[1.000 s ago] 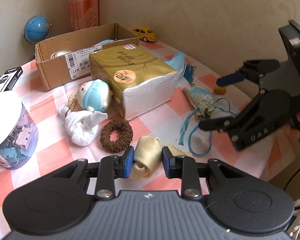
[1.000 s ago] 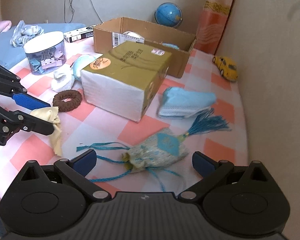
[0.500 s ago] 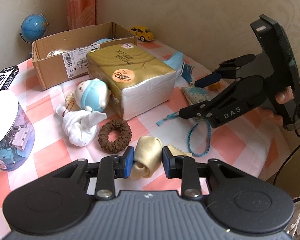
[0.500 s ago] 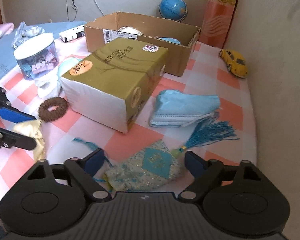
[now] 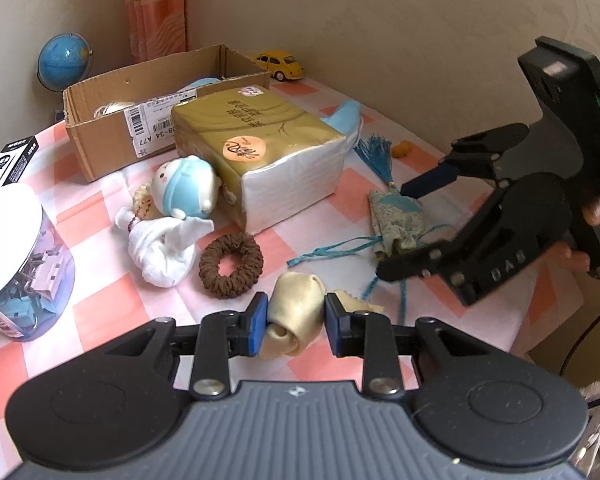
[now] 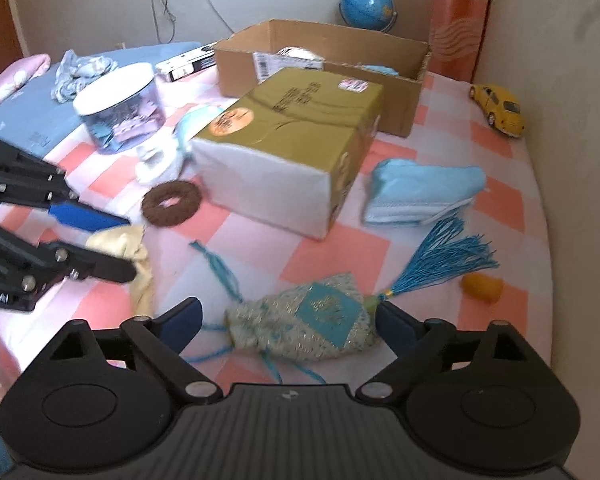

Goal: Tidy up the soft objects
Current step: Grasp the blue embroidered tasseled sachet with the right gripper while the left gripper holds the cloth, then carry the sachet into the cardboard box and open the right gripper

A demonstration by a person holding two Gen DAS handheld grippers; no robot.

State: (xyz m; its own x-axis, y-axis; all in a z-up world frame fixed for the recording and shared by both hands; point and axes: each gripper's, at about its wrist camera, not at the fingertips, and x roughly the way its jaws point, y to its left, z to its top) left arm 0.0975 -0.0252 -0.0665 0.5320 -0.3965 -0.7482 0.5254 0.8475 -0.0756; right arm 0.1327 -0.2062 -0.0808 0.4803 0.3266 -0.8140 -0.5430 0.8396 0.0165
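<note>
My left gripper (image 5: 295, 322) is shut on a rolled cream cloth (image 5: 296, 314), held just above the checked tablecloth; both also show in the right wrist view, gripper (image 6: 112, 246) and cloth (image 6: 134, 256). My right gripper (image 6: 288, 320) is open, its fingers either side of a patterned sachet with a blue tassel (image 6: 312, 330). In the left wrist view the right gripper (image 5: 406, 230) straddles the sachet (image 5: 396, 220). A brown scrunchie (image 5: 231, 260), a white and blue plush doll (image 5: 172, 216) and a folded blue cloth (image 6: 420, 194) lie on the table.
An open cardboard box (image 5: 148, 108) stands at the back with a wrapped tissue pack (image 5: 268, 152) in front of it. A clear jar of clips (image 5: 16, 264) is at the left. A yellow toy car (image 6: 498, 110), a globe (image 6: 368, 4) and a small orange thing (image 6: 482, 286) sit by the wall.
My right gripper has moved down and forward over the sachet, which now lies between its open fingers. My left gripper still holds the cream cloth in about the same place.
</note>
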